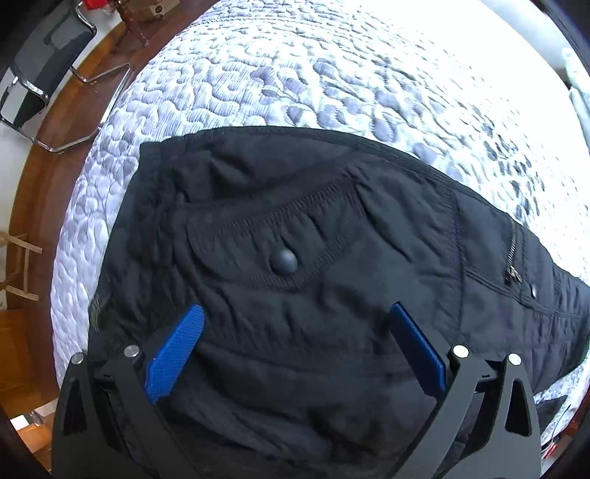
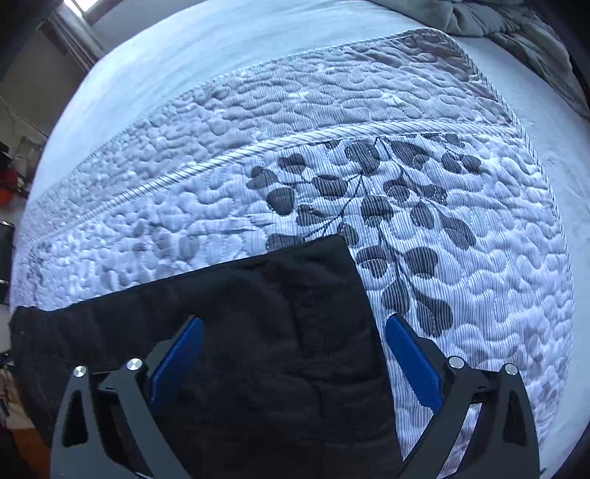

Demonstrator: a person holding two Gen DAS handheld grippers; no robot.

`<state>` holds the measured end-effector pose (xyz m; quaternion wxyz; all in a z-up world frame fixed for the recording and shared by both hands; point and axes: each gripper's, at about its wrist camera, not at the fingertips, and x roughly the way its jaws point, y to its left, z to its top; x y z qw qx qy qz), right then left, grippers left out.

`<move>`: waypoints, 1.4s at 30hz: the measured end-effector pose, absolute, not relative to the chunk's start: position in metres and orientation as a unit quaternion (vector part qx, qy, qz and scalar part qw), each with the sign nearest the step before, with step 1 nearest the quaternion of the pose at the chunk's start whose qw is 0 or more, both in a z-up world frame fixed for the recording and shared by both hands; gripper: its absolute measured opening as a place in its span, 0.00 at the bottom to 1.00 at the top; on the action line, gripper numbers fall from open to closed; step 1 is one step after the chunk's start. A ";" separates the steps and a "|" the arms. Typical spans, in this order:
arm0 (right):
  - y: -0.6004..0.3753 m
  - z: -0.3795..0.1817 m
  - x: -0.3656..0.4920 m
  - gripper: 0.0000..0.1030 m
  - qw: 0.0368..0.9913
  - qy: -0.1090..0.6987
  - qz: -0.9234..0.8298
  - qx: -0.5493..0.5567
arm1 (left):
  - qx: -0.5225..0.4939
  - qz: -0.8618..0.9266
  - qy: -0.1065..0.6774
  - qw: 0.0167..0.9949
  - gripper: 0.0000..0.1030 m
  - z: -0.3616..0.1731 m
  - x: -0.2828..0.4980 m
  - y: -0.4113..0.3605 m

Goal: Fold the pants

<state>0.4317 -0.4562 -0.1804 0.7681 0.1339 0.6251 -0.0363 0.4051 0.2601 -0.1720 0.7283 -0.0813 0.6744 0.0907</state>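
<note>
2 grippers hover with jaws apart: left gripper (image 1: 295, 313) over the black pants' (image 1: 332, 228) snap pocket (image 1: 283, 261), right gripper (image 2: 294, 326) over the leg hem (image 2: 313, 265). Pinching only the top layer risks a bunched, uneven fold on the quilt (image 2: 461, 258).

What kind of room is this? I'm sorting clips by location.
Most likely a bedroom: black pants lie on a quilted bedspread over a bed, a rumpled grey blanket sits at the far end, and a chair stands on wood flooring.

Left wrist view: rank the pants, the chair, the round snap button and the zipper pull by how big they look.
1. Pants, largest by far.
2. Chair, though it stands farther off, so it looks smaller than it is.
3. Snap button.
4. Zipper pull, smallest.
</note>
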 end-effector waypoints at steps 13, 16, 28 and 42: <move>-0.433 -0.206 0.431 0.97 0.765 0.641 -0.041 0.050 | -0.081 0.144 0.699 0.696 0.98 -0.212 0.435 0.270; -0.423 -0.201 0.427 0.90 0.779 0.626 -0.033 0.018 | -0.060 0.155 0.695 0.699 0.97 -0.218 0.440 0.257; -0.380 -0.145 0.387 0.15 0.822 0.567 -0.038 -0.044 | 0.055 0.154 0.680 0.715 0.01 -0.194 0.426 0.199; -0.386 -0.014 0.266 0.14 0.920 0.390 0.041 0.028 | -0.080 0.076 0.509 0.854 0.00 -0.093 0.308 0.199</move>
